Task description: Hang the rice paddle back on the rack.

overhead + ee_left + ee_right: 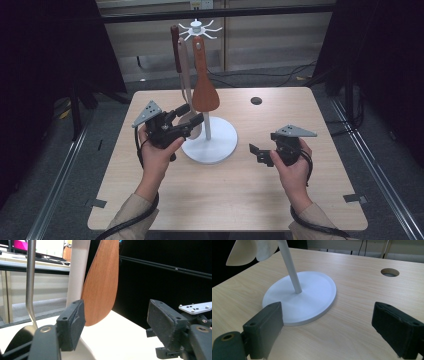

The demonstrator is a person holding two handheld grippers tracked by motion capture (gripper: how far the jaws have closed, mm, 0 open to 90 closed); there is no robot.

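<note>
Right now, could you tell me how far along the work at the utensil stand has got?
Three utensils hang from the white stand: the wooden spatula, a pale spoon and a dark-handled one. The left gripper sits at the spoon's bowl with its jaws apart, holding nothing. The right gripper waits open beside the base. Whether hanging has just finished or unloading is about to start, I cannot tell.

One white rack [208,135] stood on the surface [225,195], just beyond the left tool [192,114]. Three utensils hung from it: one brown wooden spatula [204,90], one pale spoon [186,75] nearest the left tool, and one dark-handled piece [175,47] behind them. Two tools were counted, the right tool [256,152] among them. One round hole [256,101] lay beyond the right tool.
</note>
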